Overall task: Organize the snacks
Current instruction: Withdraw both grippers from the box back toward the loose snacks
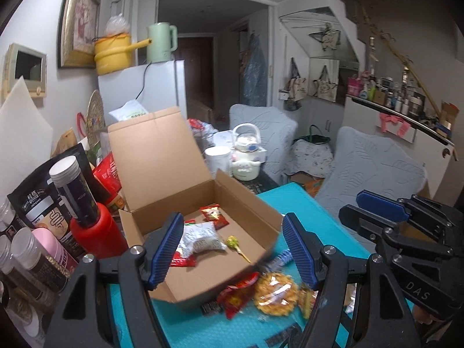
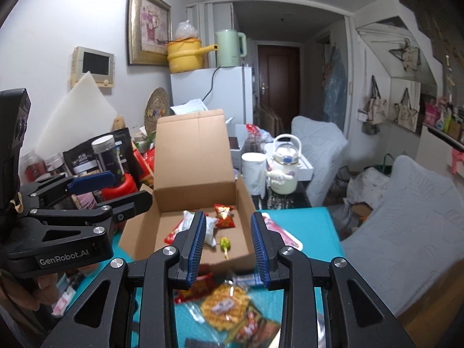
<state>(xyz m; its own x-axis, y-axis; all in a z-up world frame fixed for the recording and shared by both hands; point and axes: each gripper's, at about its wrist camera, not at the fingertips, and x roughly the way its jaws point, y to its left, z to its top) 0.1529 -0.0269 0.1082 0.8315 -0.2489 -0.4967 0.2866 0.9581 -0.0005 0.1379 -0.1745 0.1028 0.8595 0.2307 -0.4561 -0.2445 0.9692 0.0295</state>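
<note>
On the teal table, the open cardboard box (image 1: 203, 266) runs lengthwise away, lid upright; both jaws stand apart, empty.

the left gripper (image 1: 229, 249) hung with its jaws apart, nothing between them. the right gripper (image 2: 229, 246) beside it held its jaws narrower, also empty, tilted downward.

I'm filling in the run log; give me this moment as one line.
box: open, lollipop and packets inside | waffle pack: outside, on teal mat | left gripper: open, empty | right gripper: empty
</note>
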